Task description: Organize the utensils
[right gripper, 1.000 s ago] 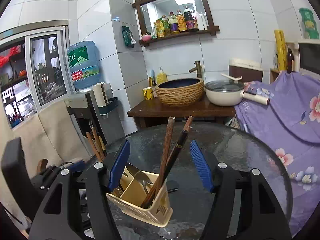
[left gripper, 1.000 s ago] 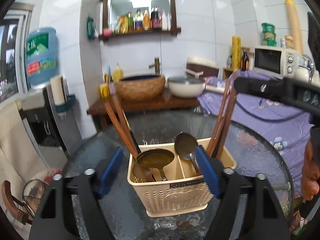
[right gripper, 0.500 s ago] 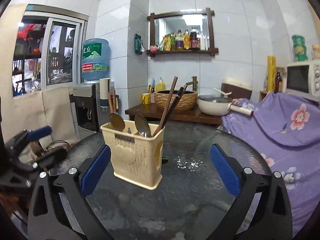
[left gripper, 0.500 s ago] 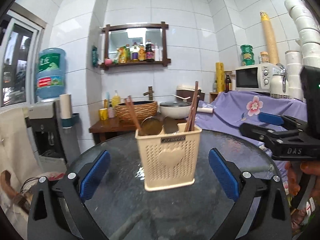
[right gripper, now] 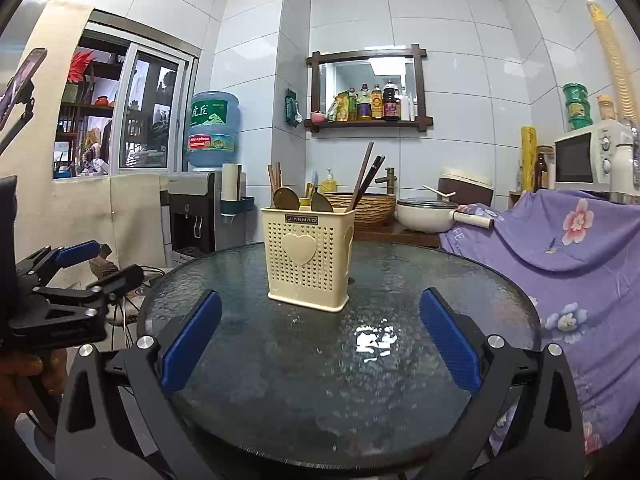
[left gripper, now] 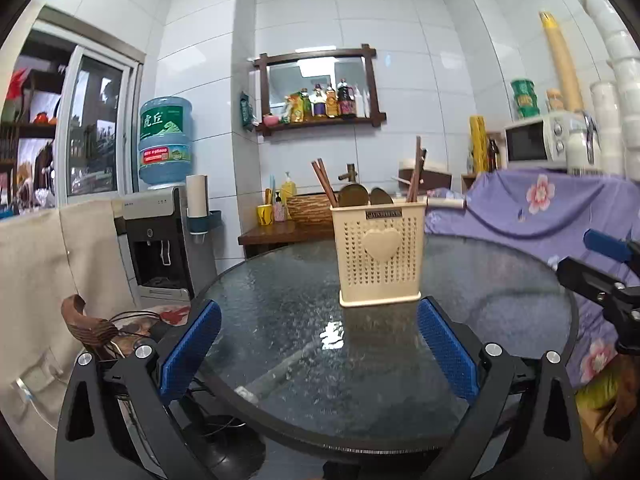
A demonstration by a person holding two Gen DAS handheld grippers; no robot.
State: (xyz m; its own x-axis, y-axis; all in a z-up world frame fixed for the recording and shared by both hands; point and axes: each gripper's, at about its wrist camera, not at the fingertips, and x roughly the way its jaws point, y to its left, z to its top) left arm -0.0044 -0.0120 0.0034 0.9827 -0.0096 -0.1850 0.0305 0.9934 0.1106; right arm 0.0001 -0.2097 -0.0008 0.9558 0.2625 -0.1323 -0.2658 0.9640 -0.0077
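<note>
Both grippers have backed away to the table's near edge. On the glass table (left gripper: 280,320), mid-far, stands the cream caddy (left gripper: 380,256) holding chopsticks (left gripper: 322,182) and spoons (left gripper: 352,196). Left gripper (left gripper: 318,350) and right gripper (right gripper: 320,342) gape fully, empty. Sorting looks complete; next calls for withdrawal.

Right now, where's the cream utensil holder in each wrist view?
Left wrist: utensil holder just right of centre, standing on the glass table, beyond the open jaws.
Right wrist: utensil holder at centre, slightly left, on the same table.
Shared landmark: the wall shelf of bottles, above the holder in both.
</note>
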